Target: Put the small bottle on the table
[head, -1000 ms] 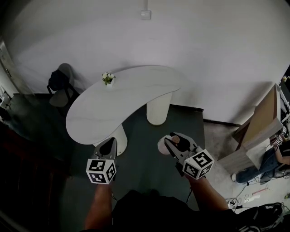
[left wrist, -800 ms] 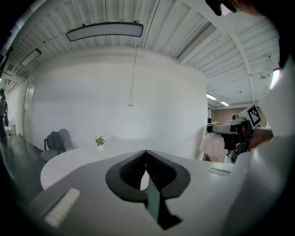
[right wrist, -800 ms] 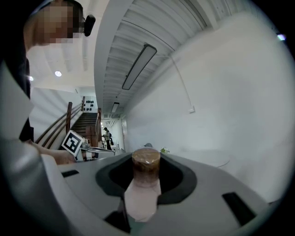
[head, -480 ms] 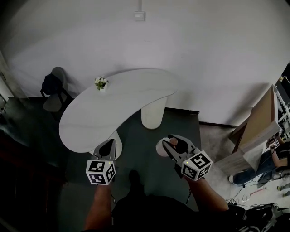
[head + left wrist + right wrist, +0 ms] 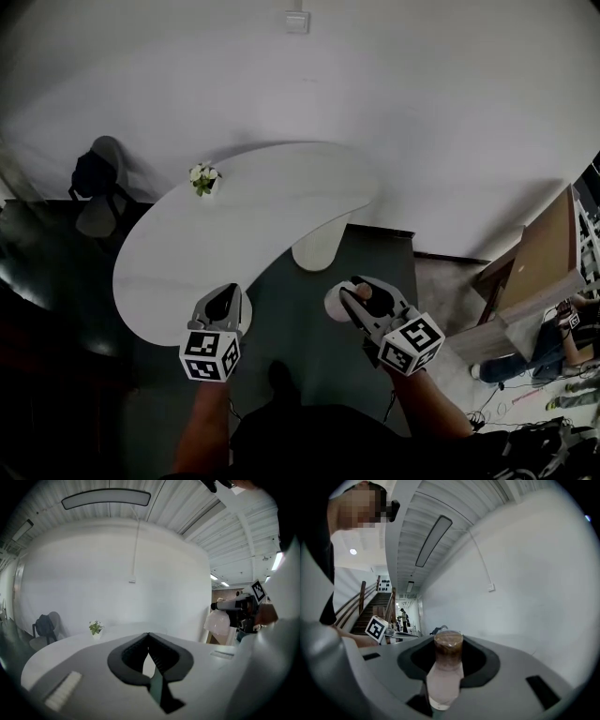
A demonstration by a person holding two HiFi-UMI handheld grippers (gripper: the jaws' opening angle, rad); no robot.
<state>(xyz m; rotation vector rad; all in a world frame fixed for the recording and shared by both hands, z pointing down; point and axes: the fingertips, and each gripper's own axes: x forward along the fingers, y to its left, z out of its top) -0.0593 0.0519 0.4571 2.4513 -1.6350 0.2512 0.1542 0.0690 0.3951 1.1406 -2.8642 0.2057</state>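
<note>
The small bottle (image 5: 337, 302), pale and translucent with a brown cap (image 5: 448, 642), is clamped in my right gripper (image 5: 357, 293), which is shut on it above the dark floor, just right of the table's near end. In the right gripper view the bottle (image 5: 445, 677) stands upright between the jaws. The white kidney-shaped table (image 5: 244, 225) stretches ahead and to the left. My left gripper (image 5: 224, 302) is shut on nothing, over the table's near edge. In the left gripper view its jaws meet at the tips (image 5: 148, 634), and the bottle (image 5: 217, 622) shows at the right.
A small potted plant (image 5: 202, 178) stands on the table's far left part. A chair with a dark bag (image 5: 92, 184) is beyond the table's left end. A wooden desk (image 5: 532, 272) and a seated person (image 5: 574, 330) are at the right. The white wall (image 5: 394, 103) runs behind the table.
The table has drawn nearer in the head view, so my left gripper now hangs over its near edge. Both grippers keep their places and the bottle stays gripped.
</note>
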